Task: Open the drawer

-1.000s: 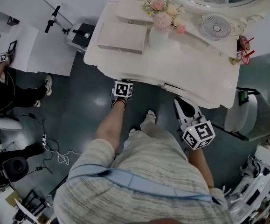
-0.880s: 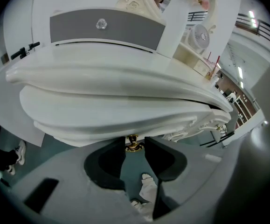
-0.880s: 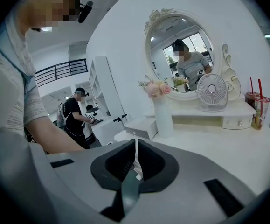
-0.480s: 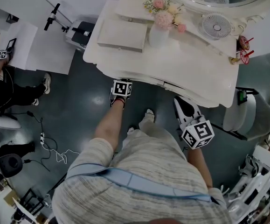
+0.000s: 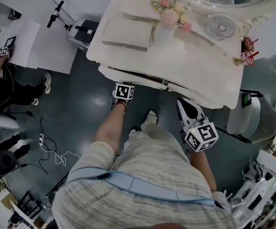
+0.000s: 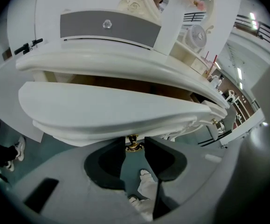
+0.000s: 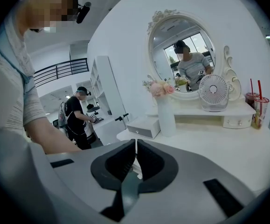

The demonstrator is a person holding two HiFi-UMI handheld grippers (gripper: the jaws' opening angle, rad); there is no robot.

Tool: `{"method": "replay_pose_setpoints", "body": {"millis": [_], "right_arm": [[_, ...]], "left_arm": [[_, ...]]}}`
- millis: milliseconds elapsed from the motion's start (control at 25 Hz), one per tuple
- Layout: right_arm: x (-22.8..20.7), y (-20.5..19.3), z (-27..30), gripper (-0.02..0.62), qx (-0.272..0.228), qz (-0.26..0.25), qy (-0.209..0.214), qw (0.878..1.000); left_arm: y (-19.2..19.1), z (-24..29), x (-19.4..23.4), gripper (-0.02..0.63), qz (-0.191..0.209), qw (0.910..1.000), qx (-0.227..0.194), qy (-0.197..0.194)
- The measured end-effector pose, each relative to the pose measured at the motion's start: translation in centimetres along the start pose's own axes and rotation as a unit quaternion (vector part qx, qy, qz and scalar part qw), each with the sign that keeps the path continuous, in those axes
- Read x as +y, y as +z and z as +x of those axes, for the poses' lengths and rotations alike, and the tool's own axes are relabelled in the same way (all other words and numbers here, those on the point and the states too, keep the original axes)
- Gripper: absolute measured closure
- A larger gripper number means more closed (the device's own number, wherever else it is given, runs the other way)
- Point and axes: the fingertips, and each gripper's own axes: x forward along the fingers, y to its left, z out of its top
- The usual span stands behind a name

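The left gripper [image 6: 134, 149] points downward at the end of a stretched bare forearm [image 5: 110, 128]. Its jaws are closed on a small brass knob [image 6: 133, 143] at their tips. The right gripper [image 7: 135, 149] (kept close beside the body) has its jaws together, with nothing between them.

A white vase [image 5: 162, 36] of pink flowers stands near the back edge of the dressing table [image 5: 195, 70], a flat grey-fronted box [image 5: 127, 34] just beside it toward the left corner. A small white fan [image 5: 220, 26] sits further right, two red cups [image 5: 249, 45] at the right edge.
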Motion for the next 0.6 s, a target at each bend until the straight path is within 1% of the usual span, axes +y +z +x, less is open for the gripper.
{"method": "replay_pose_setpoints", "body": {"millis": [600], "right_arm": [[2.9, -0.9, -1.3, 0.584, 0.002, -0.008, 0.008, 1.0]], "left_arm": [[-4.3, -1.9, -0.5, 0.468, 0.003, 0.9999, 0.011, -0.002]]}}
